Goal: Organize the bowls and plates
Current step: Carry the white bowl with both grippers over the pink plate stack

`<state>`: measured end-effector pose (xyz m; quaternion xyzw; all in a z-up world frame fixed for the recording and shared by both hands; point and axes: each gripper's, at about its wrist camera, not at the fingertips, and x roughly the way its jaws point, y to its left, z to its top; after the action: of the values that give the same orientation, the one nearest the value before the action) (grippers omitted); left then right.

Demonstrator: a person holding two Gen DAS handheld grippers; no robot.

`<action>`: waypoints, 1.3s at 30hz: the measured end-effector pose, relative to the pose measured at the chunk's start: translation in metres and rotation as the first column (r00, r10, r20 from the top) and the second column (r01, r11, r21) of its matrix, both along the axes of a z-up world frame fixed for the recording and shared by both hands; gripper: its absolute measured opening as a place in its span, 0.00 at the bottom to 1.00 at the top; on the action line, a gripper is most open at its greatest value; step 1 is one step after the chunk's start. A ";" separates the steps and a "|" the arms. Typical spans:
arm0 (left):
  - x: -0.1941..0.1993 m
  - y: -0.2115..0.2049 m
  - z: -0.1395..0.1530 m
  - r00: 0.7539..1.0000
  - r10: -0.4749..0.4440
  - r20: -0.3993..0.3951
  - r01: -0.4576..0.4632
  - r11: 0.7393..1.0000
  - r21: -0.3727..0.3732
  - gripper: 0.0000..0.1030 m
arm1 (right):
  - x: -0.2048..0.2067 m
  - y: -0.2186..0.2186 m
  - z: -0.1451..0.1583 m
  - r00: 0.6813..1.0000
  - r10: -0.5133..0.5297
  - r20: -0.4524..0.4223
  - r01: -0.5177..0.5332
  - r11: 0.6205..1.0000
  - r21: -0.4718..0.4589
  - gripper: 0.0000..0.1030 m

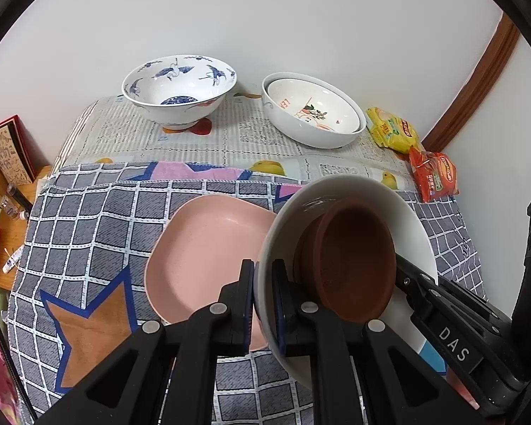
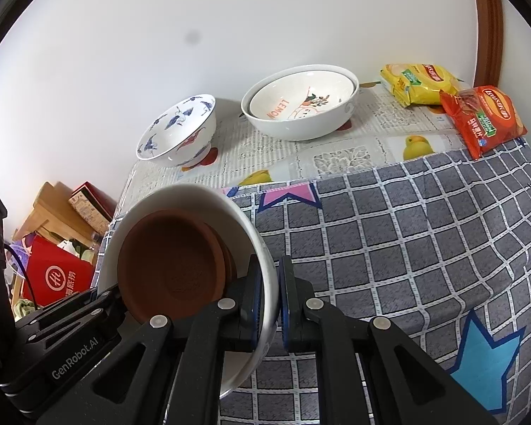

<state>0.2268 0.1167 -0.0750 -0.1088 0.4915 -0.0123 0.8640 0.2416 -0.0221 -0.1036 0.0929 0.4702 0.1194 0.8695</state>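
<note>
Above the checked cloth (image 1: 88, 233), tilted white bowl (image 1: 417, 233) clamped rim-wise in left gripper (image 1: 263, 304) and right gripper (image 2: 272, 304).

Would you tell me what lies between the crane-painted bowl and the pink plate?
Only cloth: the newspaper-print cover behind, then the grey checked cloth. No dish stands between crane-painted bowl and pink plate, per the left wrist view.

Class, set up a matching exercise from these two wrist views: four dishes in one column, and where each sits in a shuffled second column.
Column one:
1. brown dish
2. pink plate
3. lemon-print bowl
4. blue crane bowl

Column two:
A. nested inside a plain white bowl at the back
B. standing alone at the back, on the newspaper-print cloth
C. inside the white bowl clamped by both grippers
D. flat on the grey checked cloth

Pairs: 1-C, 2-D, 3-A, 4-B
</note>
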 end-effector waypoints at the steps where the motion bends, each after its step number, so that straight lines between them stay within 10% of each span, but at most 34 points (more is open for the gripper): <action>1: 0.000 0.001 0.000 1.000 0.002 0.000 -0.002 1.000 0.000 0.10 | 0.000 0.002 -0.001 1.000 0.003 -0.001 -0.003 1.000 0.000 0.09; 39: 0.007 0.048 -0.020 0.996 0.079 -0.036 -0.079 0.997 -0.003 0.10 | 0.019 0.049 -0.026 0.997 0.073 -0.037 -0.073 0.997 0.012 0.09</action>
<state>0.2339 0.1648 -0.0948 -0.1305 0.5022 0.0225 0.8546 0.2605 0.0269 -0.1299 0.0826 0.4888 0.1519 0.8551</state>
